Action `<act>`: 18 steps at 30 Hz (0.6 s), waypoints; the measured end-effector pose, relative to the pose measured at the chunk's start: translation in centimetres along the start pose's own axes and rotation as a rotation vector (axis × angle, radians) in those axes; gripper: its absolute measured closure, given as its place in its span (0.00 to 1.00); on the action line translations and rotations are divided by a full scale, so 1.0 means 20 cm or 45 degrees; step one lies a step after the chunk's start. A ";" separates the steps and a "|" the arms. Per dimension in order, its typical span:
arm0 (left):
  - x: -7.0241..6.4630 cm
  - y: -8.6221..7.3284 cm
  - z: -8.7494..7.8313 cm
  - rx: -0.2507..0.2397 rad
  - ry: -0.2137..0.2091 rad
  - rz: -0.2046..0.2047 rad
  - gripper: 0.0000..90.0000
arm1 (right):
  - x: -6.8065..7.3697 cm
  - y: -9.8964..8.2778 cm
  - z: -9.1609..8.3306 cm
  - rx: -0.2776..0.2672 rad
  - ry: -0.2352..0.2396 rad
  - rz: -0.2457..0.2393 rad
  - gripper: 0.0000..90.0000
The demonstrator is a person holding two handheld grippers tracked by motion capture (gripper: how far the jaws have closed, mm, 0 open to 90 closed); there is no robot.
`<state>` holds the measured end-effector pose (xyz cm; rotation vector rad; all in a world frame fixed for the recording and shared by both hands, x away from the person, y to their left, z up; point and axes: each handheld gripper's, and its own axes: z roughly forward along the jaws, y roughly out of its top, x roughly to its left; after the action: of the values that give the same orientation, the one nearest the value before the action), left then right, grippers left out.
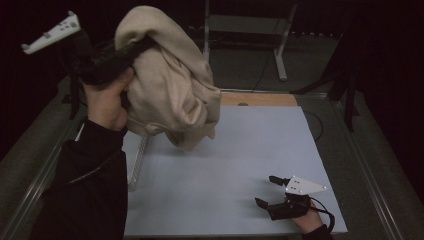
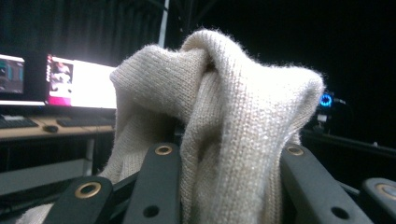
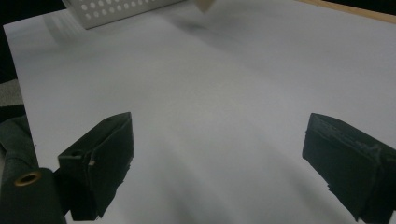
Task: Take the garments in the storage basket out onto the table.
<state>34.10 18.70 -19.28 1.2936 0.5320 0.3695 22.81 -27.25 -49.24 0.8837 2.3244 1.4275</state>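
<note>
Evidently lifted clear for repositioning, the cream knit sweater (image 1: 170, 90) hangs bunched from the left gripper (image 1: 131, 49), clamped on it; the right gripper (image 1: 272, 192) waits wide apart, near-right on the surface (image 1: 225, 165).

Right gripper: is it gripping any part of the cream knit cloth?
No. The right gripper rests open on the white board, while the cloth hangs from the raised left gripper.

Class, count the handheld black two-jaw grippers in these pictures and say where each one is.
2. The left gripper is raised at upper left, clamped on the cream knitted sweater; the right gripper sits low, open, over the pale grey tabletop.
</note>
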 end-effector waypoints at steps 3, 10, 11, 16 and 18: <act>0.01 -0.06 0.05 0.028 -0.012 -0.017 0.81 | 0.00 0.00 0.00 -0.004 -0.004 0.001 0.10; 0.04 -0.22 0.17 0.078 -0.043 -0.059 0.81 | -0.01 0.00 0.00 -0.013 -0.025 -0.002 0.10; 0.05 -0.24 0.19 0.089 -0.048 -0.061 0.81 | -0.01 0.00 -0.01 -0.016 -0.028 0.000 0.10; 0.06 -0.35 0.27 0.134 -0.067 -0.084 0.81 | -0.02 0.00 -0.01 -0.020 -0.036 0.001 0.10; 0.07 -0.41 0.30 0.156 -0.070 -0.093 0.81 | -0.02 0.00 -0.01 -0.020 -0.041 -0.003 0.10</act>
<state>38.27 12.65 -26.27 1.3942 0.5609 0.2430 22.98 -27.74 -49.19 0.8928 2.2871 1.4178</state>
